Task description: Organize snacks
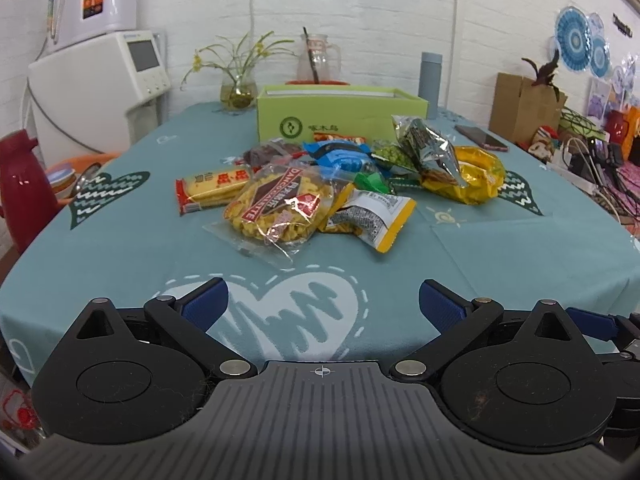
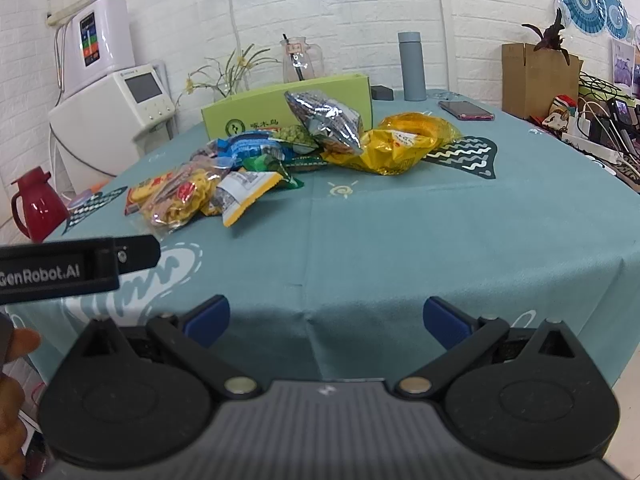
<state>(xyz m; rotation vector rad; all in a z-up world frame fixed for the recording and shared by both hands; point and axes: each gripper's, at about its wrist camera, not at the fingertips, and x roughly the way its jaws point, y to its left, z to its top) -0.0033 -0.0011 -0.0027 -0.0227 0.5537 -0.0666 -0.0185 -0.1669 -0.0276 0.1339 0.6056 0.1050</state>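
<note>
Left gripper (image 1: 323, 304): fingers spread wide, nothing between them, held above the near edge of the teal tablecloth (image 1: 120, 248). Right gripper (image 2: 326, 320): likewise spread wide and empty, over the same near edge. Beyond both, mid-table: heap of snack packets, with a clear bag of yellow crackers (image 1: 280, 208) nearest, a red biscuit pack (image 1: 212, 188) to its left, a white-and-yellow packet (image 1: 376, 220) to its right, blue and green packets behind. Silver bag (image 1: 430, 148) leaning on yellow bag (image 1: 476, 172), right end of heap. Directly behind heap, touching it: open green box (image 1: 340, 116). Behind box: plant vase (image 1: 238, 92), glass jug (image 1: 318, 60), grey bottle (image 1: 431, 76). Right of box: phone (image 1: 482, 138). Nothing between grippers and heap.
</note>
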